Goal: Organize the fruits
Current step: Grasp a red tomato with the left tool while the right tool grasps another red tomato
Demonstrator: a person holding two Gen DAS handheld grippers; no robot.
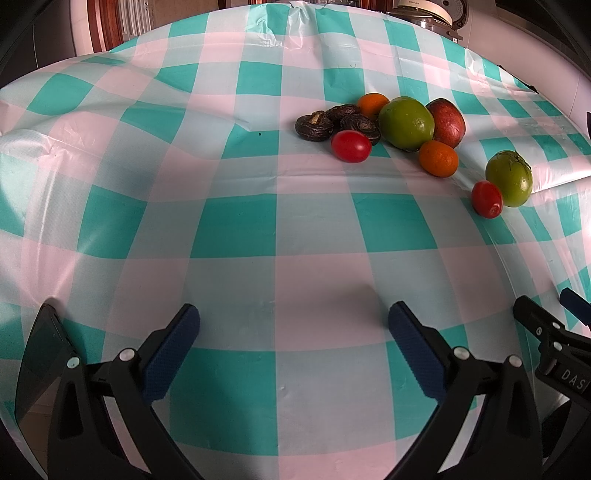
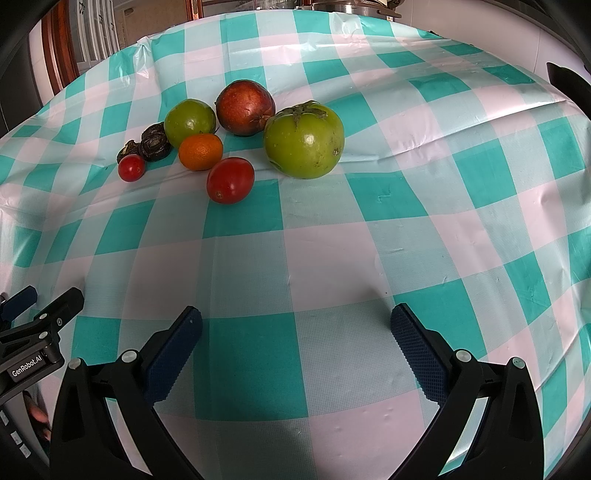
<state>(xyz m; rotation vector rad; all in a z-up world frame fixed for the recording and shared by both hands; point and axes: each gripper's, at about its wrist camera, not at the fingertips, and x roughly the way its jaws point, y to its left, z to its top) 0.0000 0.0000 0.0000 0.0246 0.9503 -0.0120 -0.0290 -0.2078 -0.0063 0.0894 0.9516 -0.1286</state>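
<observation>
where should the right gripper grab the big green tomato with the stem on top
Probably across the round middle of the big green tomato, from the near, open side. Its stem points up, and the red tomato crowds its left, so set the fingers below the stem.

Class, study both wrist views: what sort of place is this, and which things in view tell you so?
Probably a home kitchen or dining area. A checked plastic tablecloth covers the table, loose fruit such as a green tomato lies on it, and a rice cooker stands behind the far edge.
</observation>
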